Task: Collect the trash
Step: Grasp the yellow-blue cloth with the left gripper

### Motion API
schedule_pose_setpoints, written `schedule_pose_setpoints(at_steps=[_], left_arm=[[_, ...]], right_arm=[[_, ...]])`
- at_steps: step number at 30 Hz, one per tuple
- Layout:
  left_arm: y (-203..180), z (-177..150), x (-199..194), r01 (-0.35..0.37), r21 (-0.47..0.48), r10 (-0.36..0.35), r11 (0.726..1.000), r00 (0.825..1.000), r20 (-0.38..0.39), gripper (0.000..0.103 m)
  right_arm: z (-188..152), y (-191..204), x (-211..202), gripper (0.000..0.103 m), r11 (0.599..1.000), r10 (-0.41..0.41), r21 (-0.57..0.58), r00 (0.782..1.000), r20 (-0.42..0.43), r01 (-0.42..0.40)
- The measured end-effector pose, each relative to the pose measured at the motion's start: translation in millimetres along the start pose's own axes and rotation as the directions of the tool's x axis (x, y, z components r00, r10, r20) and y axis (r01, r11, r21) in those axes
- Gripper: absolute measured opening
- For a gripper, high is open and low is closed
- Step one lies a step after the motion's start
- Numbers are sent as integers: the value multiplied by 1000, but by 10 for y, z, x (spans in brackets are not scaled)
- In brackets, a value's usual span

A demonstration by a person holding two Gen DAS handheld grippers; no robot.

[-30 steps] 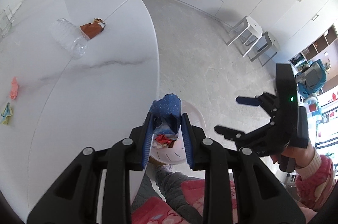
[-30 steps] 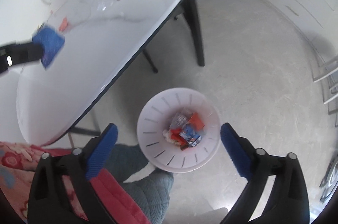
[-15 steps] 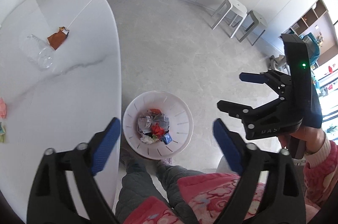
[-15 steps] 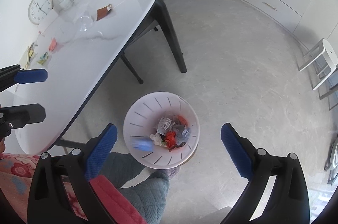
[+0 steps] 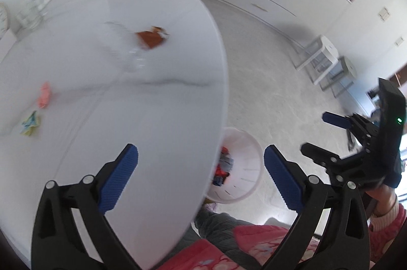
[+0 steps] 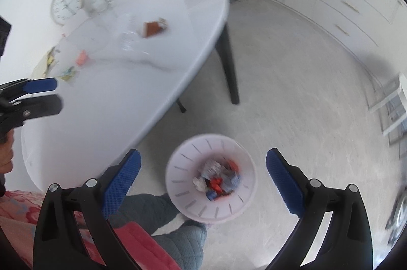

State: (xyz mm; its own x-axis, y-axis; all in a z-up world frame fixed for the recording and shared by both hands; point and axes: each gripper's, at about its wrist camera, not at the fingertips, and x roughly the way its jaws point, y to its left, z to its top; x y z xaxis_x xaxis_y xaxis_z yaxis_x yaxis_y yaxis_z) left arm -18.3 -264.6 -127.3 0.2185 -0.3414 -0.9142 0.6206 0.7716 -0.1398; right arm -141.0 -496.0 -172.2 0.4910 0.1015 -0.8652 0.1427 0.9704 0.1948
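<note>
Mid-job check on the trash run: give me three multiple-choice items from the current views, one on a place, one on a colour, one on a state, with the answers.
1. Where does the white bin stand?
A. on the table
B. on the floor beside the table
C. on a stool

2. What colour is the wrapper next to the clear bottle?
A. brown
B. green
C. black

3. How is the left gripper?
A. shut on a blue bag
B. shut on nothing
C. open, nothing between its fingers

Answers:
1 B, it sits on the floor by the table edge.
2 A, it looks reddish brown in both views.
3 C, its blue pads stand wide apart.
</note>
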Motion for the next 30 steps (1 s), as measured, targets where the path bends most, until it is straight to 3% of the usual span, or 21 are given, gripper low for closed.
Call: schedule_pose_setpoints(at_steps=[4, 12, 19, 30], left_arm=[[604, 13, -161, -62, -125, 67, 990, 997, 36, 95], [1832, -178, -388, -204, -336, 234, 920, 971, 52, 95], [2611, -301, -344, -211, -470, 267, 857, 962, 54, 95], [3376, -97, 354, -244, -515, 273, 822, 962, -20, 93]], right_arm=[[356, 493, 87, 101, 993, 65, -101, 998, 25, -62], [952, 1463, 414, 101, 950, 152, -277, 988, 6, -144], [1326, 2086, 742, 101, 936, 174, -308, 985, -16, -170], [1560, 2424, 1282, 101, 945, 160, -272, 982, -98, -181]])
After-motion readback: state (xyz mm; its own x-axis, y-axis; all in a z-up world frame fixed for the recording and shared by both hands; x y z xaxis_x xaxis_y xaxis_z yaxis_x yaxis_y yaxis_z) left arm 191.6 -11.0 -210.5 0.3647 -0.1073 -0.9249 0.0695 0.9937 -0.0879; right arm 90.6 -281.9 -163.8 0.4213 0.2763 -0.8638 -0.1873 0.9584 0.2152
